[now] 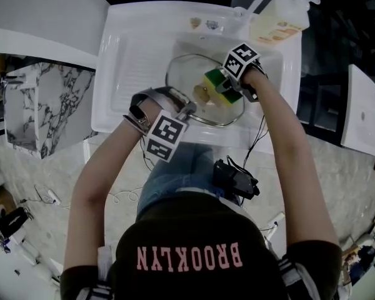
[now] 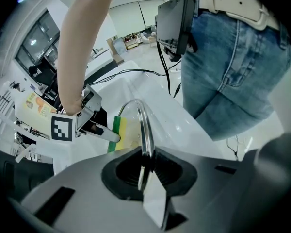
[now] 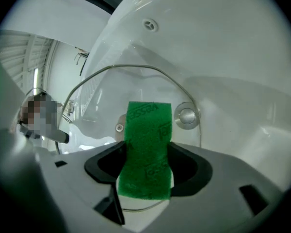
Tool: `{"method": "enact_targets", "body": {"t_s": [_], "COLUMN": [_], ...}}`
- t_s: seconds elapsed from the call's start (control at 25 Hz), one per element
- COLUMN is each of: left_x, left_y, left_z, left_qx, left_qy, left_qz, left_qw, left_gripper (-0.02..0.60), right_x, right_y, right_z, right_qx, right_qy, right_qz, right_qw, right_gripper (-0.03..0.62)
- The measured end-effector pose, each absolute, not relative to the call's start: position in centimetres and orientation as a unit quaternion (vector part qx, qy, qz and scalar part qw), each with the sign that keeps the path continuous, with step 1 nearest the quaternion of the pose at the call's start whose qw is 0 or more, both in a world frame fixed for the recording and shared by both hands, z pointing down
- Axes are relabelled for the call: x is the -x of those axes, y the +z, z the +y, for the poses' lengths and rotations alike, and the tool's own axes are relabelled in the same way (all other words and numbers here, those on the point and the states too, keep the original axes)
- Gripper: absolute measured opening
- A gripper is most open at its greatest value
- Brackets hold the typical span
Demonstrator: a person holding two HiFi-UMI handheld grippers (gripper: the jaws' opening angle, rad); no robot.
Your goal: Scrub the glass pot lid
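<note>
wear: dark T-shirt, pink BROOKLYN print, lower centre | short sleeves, white-striped cuffs | blue jeans, white belt | waist: black box, black cables | left gripper, right gripper: grey shells, black-and-white marker cubes

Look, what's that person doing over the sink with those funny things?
A person is washing a glass pot lid over a white sink. They hold a hand-held gripper in each hand. The left hand-held gripper is clamped on the lid's metal rim and keeps it steady. The right hand-held gripper is shut on a green and yellow sponge, which looks pressed against the glass, so the scrubbing seems to be under way.
</note>
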State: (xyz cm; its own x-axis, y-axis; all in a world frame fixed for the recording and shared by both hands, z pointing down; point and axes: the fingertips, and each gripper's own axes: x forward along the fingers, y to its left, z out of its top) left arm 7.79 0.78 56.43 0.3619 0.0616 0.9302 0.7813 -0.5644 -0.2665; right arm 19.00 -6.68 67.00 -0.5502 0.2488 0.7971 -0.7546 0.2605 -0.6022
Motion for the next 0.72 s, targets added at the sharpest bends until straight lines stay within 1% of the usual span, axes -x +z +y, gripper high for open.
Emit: {"method": "enact_targets", "body": {"t_s": [0.12, 0.32, 0.56, 0.72], "left_x": [-7.8, -7.8, -7.8, -7.8], "left_y": [56.4, 56.4, 56.6, 56.6], "left_z": [0.8, 0.8, 0.8, 0.8], "left_qx": [0.740, 0.742, 0.742, 0.742], "left_qy": [-0.485, -0.483, -0.484, -0.485], "left_qz": [-0.286, -0.286, -0.286, -0.283], "left_qw": [0.369, 0.367, 0.365, 0.367], "left_gripper": [0.041, 0.041, 0.041, 0.041], "right_x": [-21.3, -22.1, -22.4, -21.9], "right_y": [68.3, 68.8, 68.8, 66.9], "right_z": [-6.6, -7.1, -7.8, -8.0], "right_qx": [-0.214, -0.248, -0.284, -0.283], "right_qy": [0.555, 0.553, 0.510, 0.502], "right_qz": [-0.647, -0.647, -0.661, -0.687], "right_qw": [0.476, 0.463, 0.471, 0.443], "right_gripper": [0.261, 0.261, 0.262, 0.262]}}
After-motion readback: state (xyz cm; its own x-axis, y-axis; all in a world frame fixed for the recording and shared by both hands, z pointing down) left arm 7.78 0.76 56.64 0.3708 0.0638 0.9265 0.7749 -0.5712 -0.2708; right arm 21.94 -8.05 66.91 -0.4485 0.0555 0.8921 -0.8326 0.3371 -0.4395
